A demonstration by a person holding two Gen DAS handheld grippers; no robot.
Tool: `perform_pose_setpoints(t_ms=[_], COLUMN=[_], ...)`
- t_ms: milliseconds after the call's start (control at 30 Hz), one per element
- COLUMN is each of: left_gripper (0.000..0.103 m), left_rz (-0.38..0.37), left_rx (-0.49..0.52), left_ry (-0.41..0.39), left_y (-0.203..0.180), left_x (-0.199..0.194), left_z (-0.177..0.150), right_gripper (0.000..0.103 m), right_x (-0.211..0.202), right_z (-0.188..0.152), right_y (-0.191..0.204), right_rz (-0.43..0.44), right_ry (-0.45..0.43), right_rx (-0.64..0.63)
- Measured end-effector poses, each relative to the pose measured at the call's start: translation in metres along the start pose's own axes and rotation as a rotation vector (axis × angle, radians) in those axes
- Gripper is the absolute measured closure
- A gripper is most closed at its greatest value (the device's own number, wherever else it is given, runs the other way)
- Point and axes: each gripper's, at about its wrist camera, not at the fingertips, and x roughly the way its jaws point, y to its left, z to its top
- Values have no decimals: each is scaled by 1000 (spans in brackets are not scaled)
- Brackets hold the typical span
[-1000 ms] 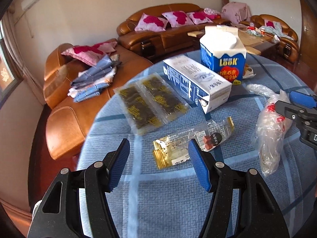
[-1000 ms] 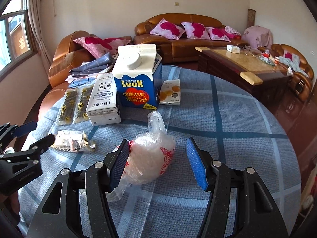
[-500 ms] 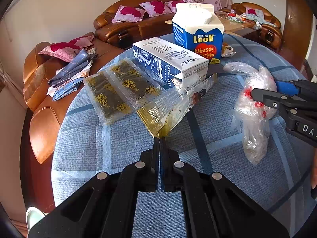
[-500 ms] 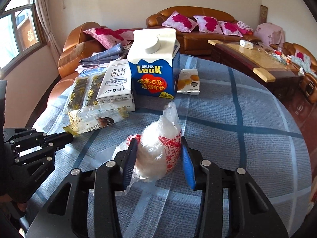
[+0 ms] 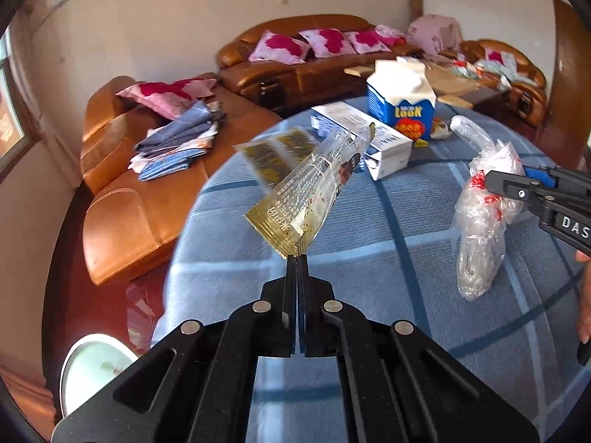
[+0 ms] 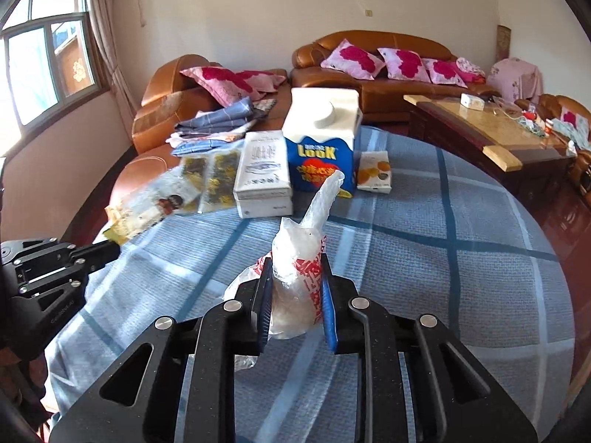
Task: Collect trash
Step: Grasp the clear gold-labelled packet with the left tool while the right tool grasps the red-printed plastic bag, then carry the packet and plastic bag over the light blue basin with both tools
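On the blue checked table [image 5: 388,258], the left gripper [image 5: 297,256] pinched a wrapper [image 5: 306,192] by its corner, the right gripper [image 6: 295,280] squeezed a plastic bag [image 6: 299,269]; both wanted firm holds while lifting.

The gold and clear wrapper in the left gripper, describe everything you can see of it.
The snack wrapper is a flat, crinkled, long film pouch, clear in the middle with gold printed ends and a dark label patch, specked with crumbs inside. The left gripper pinches its near gold end between shut jaws. It angles up and away, lifted clear of the blue plaid tablecloth, touching nothing else.
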Motion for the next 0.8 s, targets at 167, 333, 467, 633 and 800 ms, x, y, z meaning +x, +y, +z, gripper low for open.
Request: perform_pose_setpoints(t_ms=[167, 333, 467, 633, 800], left_gripper=[103, 103, 103, 103, 103], left_rz=[76, 155, 214, 285, 340], left_rx=[-66, -107, -137, -182, -214], left_ry=[-39, -79, -94, -93, -87], left_y=[29, 49, 63, 82, 98], left_x=[-38, -75, -97, -113, -127], left_z=[-21, -40, -54, -71, -86], right_gripper=[80, 80, 80, 80, 80], right_x=[-18, -31, -31, -30, -30], right_z=[1, 1, -1, -5, -7], right_y=[30, 64, 91, 123, 150], right_rz=[67, 130, 178, 235, 283], right_ry=[-56, -98, -113, -132, -154], right_rx=[-29, -62, -98, -163, -212])
